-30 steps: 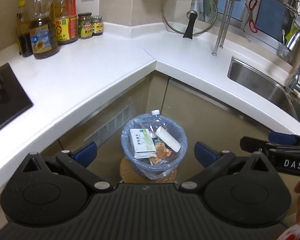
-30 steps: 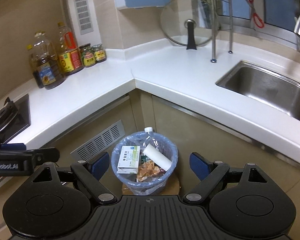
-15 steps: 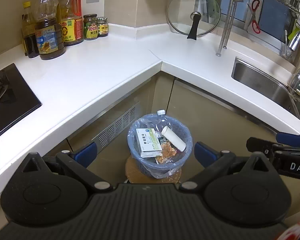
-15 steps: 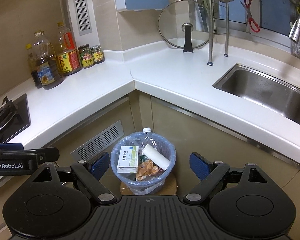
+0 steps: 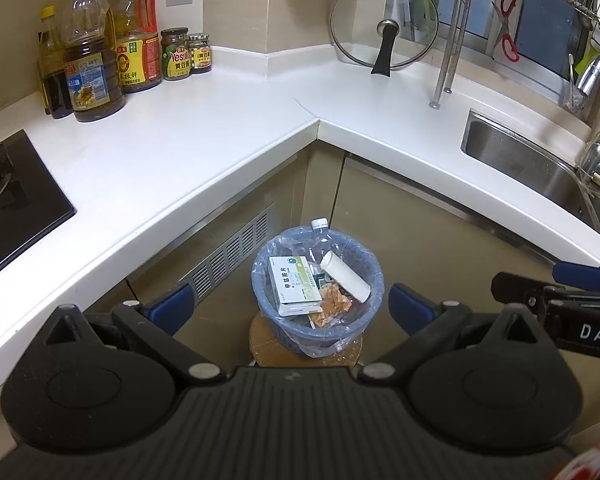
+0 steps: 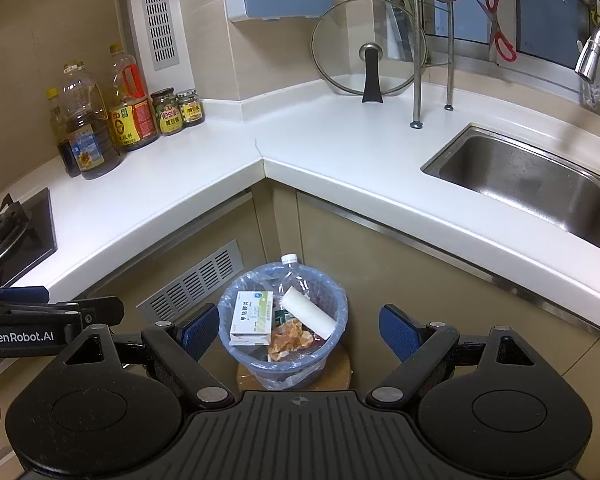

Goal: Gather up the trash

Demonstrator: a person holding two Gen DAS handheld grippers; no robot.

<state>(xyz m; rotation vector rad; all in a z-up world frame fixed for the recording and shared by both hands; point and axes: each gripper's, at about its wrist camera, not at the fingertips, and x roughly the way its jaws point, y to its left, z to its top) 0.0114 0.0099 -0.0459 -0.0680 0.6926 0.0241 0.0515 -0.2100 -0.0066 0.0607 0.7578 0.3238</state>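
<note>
Trash [image 5: 320,292] fills a blue lined bin [image 5: 364,316] on a round stool below the counter corner in the left wrist view, framed between the spread, empty fingers of the left gripper [image 5: 290,300]; box, paper roll and bottle look light, the thin liner soft and best pinched at its rim. From the right wrist, the right gripper [image 6: 300,326] tilts down over it, jaws likewise wide, holding nothing.

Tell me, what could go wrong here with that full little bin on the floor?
The trash bin looks packed: a plastic bottle pokes above its rim, so it might tip out if the bin is jostled. The bin sits on a small round stand, so a nudge might topple it. Both the left gripper and right gripper are open and empty, flanking the bin; closing on the thin bag liner could tear it.
</note>
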